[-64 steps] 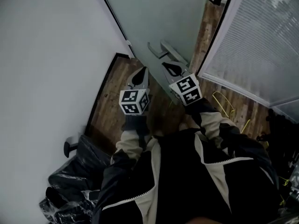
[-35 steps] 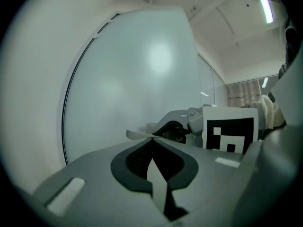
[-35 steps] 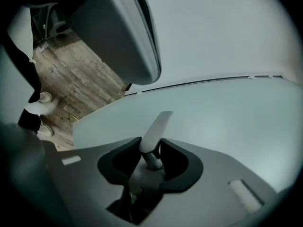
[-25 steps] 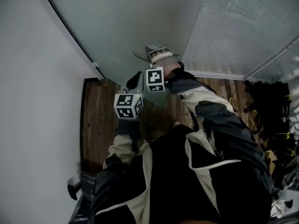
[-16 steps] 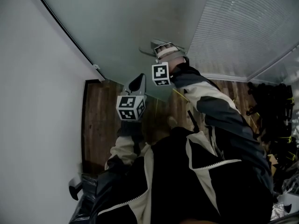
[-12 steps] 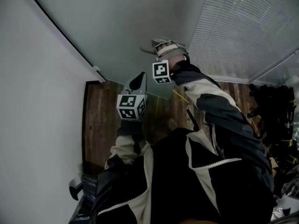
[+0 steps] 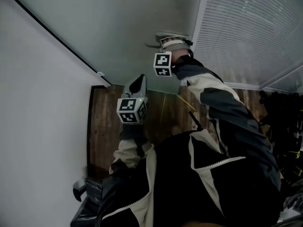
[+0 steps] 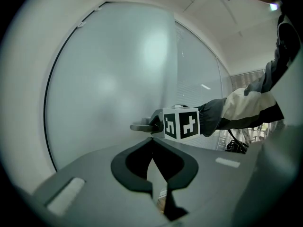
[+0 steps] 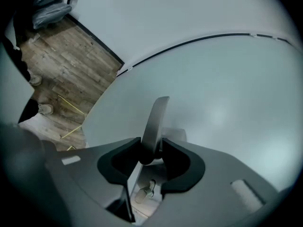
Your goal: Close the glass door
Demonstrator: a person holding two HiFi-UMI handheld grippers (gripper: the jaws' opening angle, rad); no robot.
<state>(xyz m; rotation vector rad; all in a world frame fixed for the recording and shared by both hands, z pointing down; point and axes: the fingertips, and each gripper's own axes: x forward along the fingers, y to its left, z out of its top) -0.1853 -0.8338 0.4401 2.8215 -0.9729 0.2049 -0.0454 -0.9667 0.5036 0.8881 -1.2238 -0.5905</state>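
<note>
The frosted glass door fills the top of the head view, its right edge close against the panel with blinds. My right gripper reaches up to the door's metal lever handle. In the right gripper view the handle stands between the jaws of the right gripper, which touch it on both sides while they are opening. My left gripper hovers lower and to the left, apart from the door. In its own view the left gripper is shut with nothing in it and looks at the handle.
A white wall runs down the left side. Dark wood floor lies below, with a thin yellow cable on it. Black bags lie at the lower left, and dark gear at the far right under the blinds.
The door has swung further round towards the panel with blinds, my right gripper going with the handle. The left gripper has followed. The view has turned with them.
</note>
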